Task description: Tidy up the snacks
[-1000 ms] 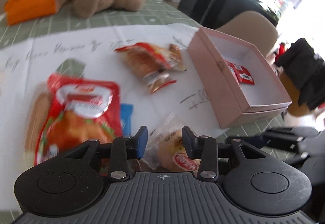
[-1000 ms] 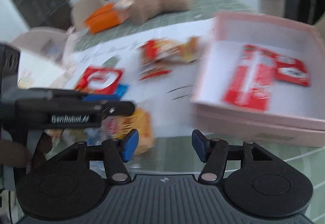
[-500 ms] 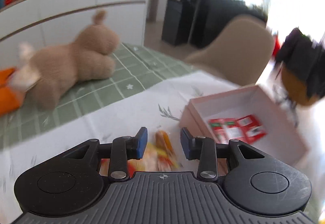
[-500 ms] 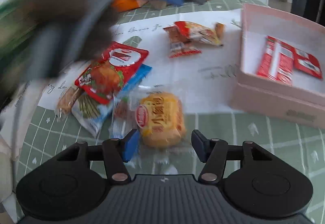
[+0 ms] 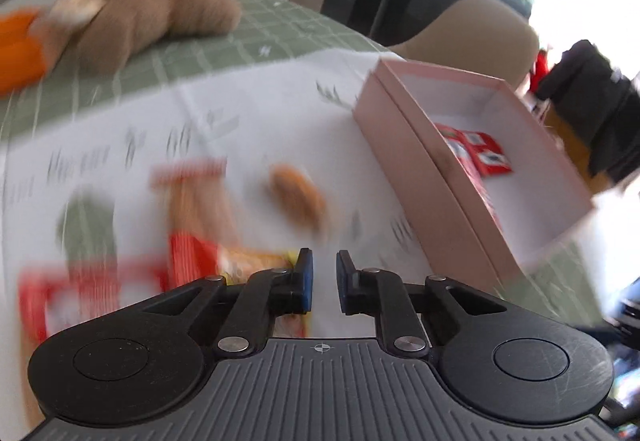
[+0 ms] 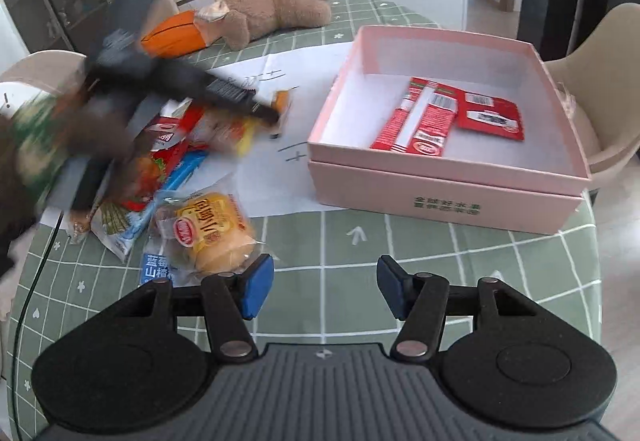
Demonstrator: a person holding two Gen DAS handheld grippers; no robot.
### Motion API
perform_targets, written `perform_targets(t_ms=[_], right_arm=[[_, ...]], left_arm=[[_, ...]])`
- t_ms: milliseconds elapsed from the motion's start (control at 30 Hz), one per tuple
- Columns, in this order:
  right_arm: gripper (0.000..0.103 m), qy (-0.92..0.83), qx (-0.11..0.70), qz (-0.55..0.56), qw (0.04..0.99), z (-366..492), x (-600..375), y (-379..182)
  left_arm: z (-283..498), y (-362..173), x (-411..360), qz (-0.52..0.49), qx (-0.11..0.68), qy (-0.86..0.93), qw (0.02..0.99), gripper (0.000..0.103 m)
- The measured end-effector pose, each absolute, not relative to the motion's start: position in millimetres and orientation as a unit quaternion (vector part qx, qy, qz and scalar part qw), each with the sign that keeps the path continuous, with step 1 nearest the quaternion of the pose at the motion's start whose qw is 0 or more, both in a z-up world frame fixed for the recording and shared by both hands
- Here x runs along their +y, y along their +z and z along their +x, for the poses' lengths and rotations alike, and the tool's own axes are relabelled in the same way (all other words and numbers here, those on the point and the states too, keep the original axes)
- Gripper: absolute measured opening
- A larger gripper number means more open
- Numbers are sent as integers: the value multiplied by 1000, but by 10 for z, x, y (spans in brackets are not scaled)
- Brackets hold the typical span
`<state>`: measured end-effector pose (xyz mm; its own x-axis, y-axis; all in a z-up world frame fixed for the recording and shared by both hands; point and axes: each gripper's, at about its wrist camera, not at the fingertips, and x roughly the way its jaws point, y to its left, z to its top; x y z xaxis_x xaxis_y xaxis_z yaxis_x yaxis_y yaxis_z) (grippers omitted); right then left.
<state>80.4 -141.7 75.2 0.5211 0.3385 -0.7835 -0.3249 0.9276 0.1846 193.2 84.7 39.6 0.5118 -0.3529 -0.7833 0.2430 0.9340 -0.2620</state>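
Now the left gripper (image 5: 323,273) is hovering nearly closed and holding nothing, with blurred snack packets (image 5: 200,217) just ahead-left; the right gripper (image 6: 325,289) is waiting wide open and empty, bun packet (image 6: 208,229) just ahead-left, pink box (image 6: 448,185) ahead-right on the counter (image 6: 360,241).

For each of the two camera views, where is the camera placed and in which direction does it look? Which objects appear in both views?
Left wrist: sits on the left gripper, low over the white sheet, facing blurred snacks and the pink box; its narrowly parted fingers show.
Right wrist: sits on the right gripper, above the table's near edge, facing the bun packet and box; its wide-open fingers show, plus the blurred left gripper.
Shared: pink box, red packets, plush toy.
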Motion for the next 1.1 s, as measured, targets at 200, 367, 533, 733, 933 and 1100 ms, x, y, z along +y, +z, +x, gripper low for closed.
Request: perform_targets(t_ms=[200,367,533,733,933,1100], right_arm=[[59,211,437,-17,874,844,-1080,817],[57,209,412,-26,886,1320,-732,991],[51,206,431,-109,871,2121,-210,935],[38,173,463,-142,858,2758,77,599],[21,211,504,-96,832,2561,35,493],[21,238,507,-80,825,1816,-227,473]], left_arm=[[1203,386,1052,-110,465,-154,865,15],[876,452,1177,-143,457,-136,868,17],[626,629,1280,-168,434,-123,877,20],[338,608,1347,-180,440,-128,871,20],[224,542,1448,-180,444,-95,873,20],[237,537,1375,-166,447,-98,873,20]])
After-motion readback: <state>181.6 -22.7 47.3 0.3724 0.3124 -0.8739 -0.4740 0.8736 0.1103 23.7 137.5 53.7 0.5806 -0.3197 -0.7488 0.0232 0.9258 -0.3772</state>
